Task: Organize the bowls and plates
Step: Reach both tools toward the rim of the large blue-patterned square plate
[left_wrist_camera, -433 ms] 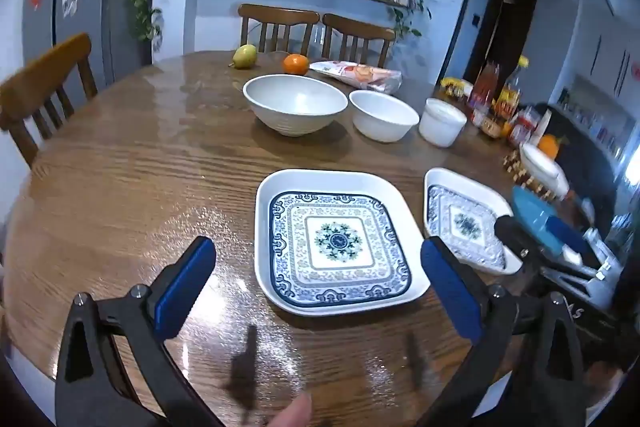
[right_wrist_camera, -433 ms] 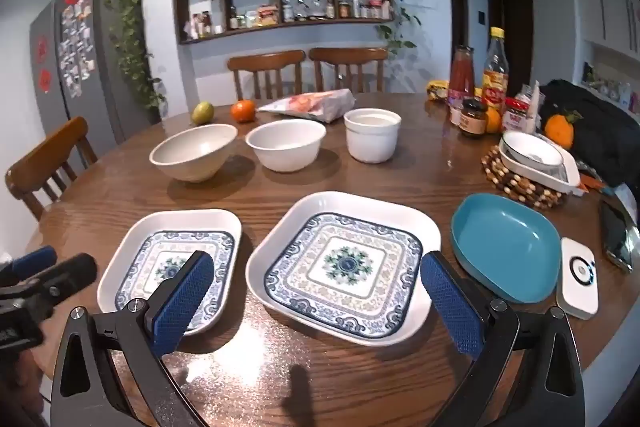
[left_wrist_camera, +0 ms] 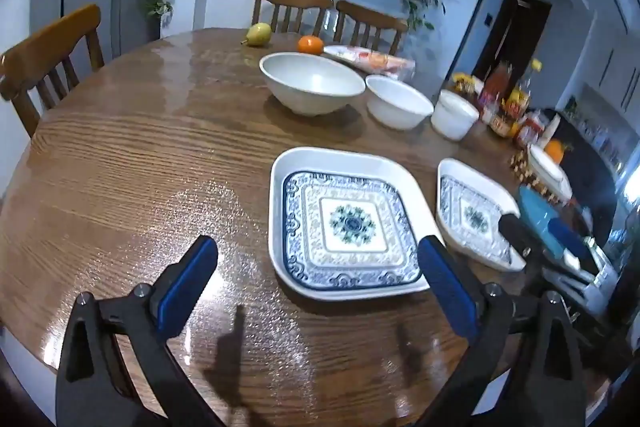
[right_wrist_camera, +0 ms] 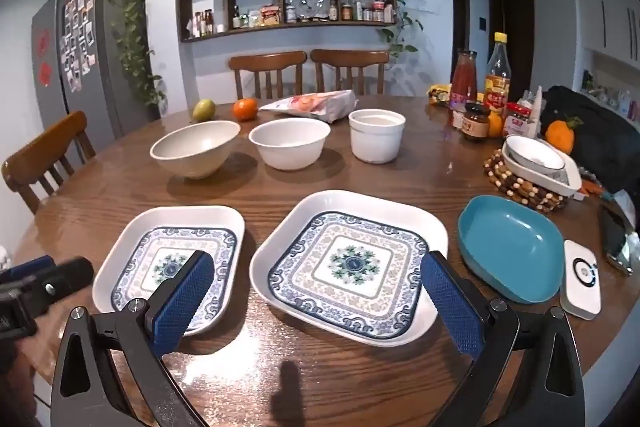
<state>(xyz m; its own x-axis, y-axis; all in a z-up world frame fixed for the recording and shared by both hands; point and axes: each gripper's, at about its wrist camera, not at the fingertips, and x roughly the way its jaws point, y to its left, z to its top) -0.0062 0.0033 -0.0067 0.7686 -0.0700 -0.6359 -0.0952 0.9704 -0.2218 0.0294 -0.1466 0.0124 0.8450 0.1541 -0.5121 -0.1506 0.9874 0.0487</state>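
Two blue-patterned square plates lie side by side on the round wooden table (right_wrist_camera: 320, 379): a smaller plate (right_wrist_camera: 172, 259) (left_wrist_camera: 344, 223) and a larger plate (right_wrist_camera: 352, 259) (left_wrist_camera: 472, 211). My left gripper (left_wrist_camera: 318, 259) is open just short of the smaller plate's near edge, nothing between its fingers. My right gripper (right_wrist_camera: 316, 267) is open in front of the larger plate, also holding nothing. Each gripper shows in the other's view, the left gripper (right_wrist_camera: 40, 275) at the far left and the right gripper (left_wrist_camera: 536, 231) at the far right. Beyond the plates stand a large bowl (right_wrist_camera: 196, 147), a smaller bowl (right_wrist_camera: 290, 143) and a white cup (right_wrist_camera: 376, 139).
A teal dish (right_wrist_camera: 508, 247) and a white gadget (right_wrist_camera: 580, 279) lie right of the larger plate. A white dish on a beaded trivet (right_wrist_camera: 532, 175), bottles and jars (right_wrist_camera: 480, 99), a snack bag (right_wrist_camera: 316, 105), an orange (right_wrist_camera: 245, 109) and a pear (right_wrist_camera: 203, 110) fill the far side. Wooden chairs ring the table.
The left wrist view has tilted and shifted slightly, so the smaller plate and bowls sit a little further right. The right gripper and all dishes have stayed put.
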